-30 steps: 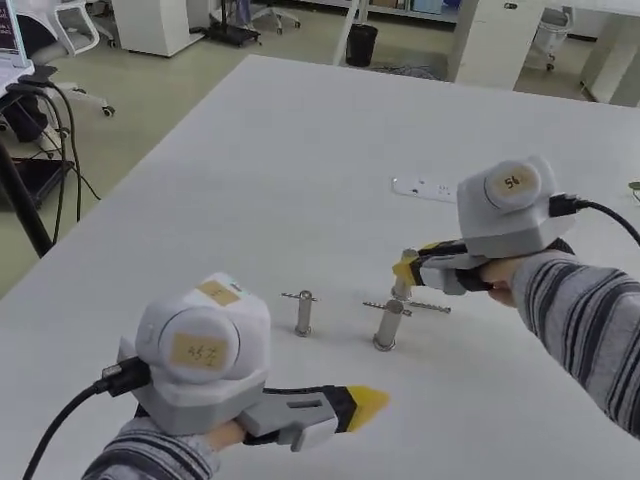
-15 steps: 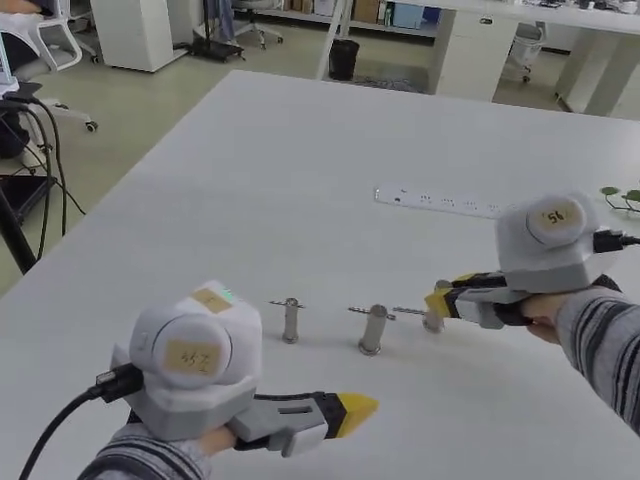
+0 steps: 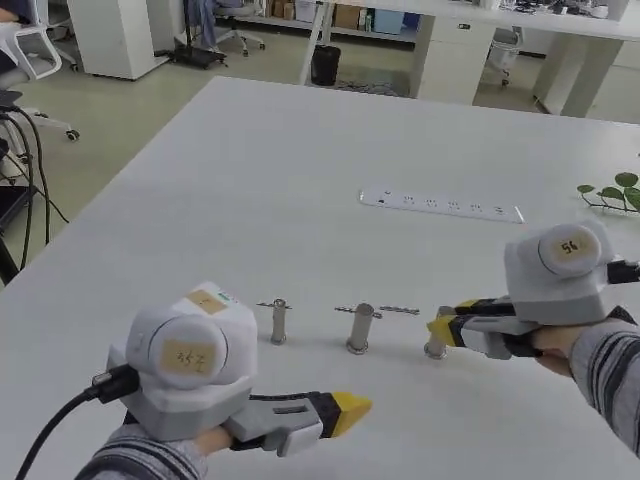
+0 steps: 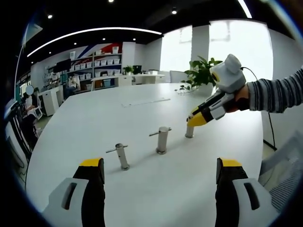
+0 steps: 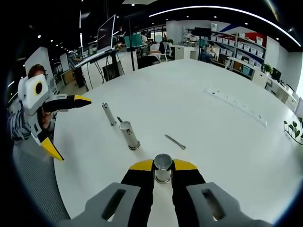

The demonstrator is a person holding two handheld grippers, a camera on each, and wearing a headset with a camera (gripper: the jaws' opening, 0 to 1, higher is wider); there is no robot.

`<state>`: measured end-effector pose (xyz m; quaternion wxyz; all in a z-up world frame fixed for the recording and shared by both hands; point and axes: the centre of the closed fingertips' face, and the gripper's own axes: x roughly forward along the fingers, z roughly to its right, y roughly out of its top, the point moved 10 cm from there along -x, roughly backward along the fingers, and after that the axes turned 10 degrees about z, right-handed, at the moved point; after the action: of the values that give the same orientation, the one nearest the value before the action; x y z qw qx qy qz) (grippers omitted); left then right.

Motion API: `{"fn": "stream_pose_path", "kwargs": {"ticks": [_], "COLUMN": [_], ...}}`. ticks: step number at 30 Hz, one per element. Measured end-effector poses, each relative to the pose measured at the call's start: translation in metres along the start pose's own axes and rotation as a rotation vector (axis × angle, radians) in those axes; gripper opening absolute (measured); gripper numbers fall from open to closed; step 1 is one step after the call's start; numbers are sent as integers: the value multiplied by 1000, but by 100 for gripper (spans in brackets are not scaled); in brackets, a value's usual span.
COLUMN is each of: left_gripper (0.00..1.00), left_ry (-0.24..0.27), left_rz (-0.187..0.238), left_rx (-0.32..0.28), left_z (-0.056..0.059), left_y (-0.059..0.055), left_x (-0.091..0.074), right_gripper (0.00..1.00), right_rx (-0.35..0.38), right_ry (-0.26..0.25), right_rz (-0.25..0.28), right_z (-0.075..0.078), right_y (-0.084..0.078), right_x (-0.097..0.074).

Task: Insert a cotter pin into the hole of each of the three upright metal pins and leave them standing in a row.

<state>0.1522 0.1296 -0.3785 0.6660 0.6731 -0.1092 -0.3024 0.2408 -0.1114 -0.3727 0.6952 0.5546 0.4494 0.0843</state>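
right tongs (image 5: 163, 171) clamp a metal pin (image 5: 163, 162), its long axis vertical

silver pin (image 5: 163, 166), white table (image 3: 300, 180), striped sleeve (image 3: 612, 372)

The counter (image 3: 300, 170) was seen as white, smooth and matt. The left pin (image 3: 279, 321), middle pin (image 3: 359, 329) and right pin (image 5: 162, 162) were rendered in dull grey metal, as was the loose cotter pin (image 5: 175, 141). Matt grey plastic with yellow tips was shown on the left gripper (image 3: 352, 408) and right gripper (image 3: 441, 331).
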Motion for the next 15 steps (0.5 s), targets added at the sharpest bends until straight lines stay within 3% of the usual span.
{"fn": "stream_pose_path", "kwargs": {"ticks": [15], "left_gripper": [98], "left_ry": [-8], "left_rz": [4], "left_rx": [2], "left_z": [1], "left_y": [1], "left_x": [0], "right_gripper": [8], "right_rx": [25], "right_ry": [21], "right_rz": [2], "right_z": [-21], "right_y": [-15], "right_x": [-10]}}
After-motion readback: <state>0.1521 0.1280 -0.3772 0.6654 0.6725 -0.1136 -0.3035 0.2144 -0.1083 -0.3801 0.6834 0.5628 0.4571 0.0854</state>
